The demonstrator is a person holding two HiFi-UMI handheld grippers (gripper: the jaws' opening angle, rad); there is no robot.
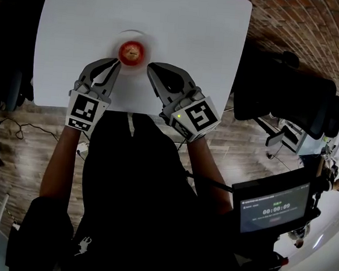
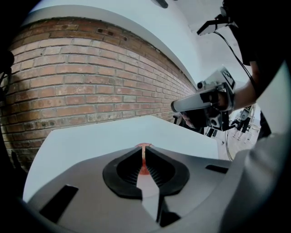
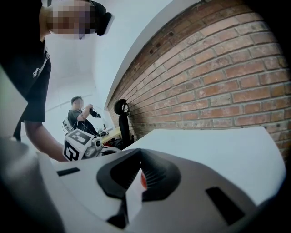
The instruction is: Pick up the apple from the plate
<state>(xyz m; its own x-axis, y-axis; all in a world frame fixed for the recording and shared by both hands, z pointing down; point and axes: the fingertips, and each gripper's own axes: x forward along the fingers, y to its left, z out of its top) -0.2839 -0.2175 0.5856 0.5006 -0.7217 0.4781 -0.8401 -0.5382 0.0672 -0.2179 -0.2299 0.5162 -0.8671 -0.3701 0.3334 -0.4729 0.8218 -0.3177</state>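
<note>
small screen (image 1: 273, 208), timer reading 00:00:09

We see 1 white table (image 1: 184, 22), a brick wall (image 1: 306, 26) beyond its far corner, 1 black chair (image 1: 289, 94) right of it, wooden floor (image 1: 34, 145) beneath.

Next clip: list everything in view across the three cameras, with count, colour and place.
table: one, white, in front of the person
plate: one, white, on the table's near half
apple: one, red, on the plate
office chair: at least one, black, right of the table
screen: one, dark, showing a timer, low right in the head view
brick wall: one, red-brown, beyond the table
floor: brown wood, below the table
bystander: one, dark top, far behind
left gripper: one, grey, shut, tip left of the apple
right gripper: one, grey, shut, tip right of the apple
</note>
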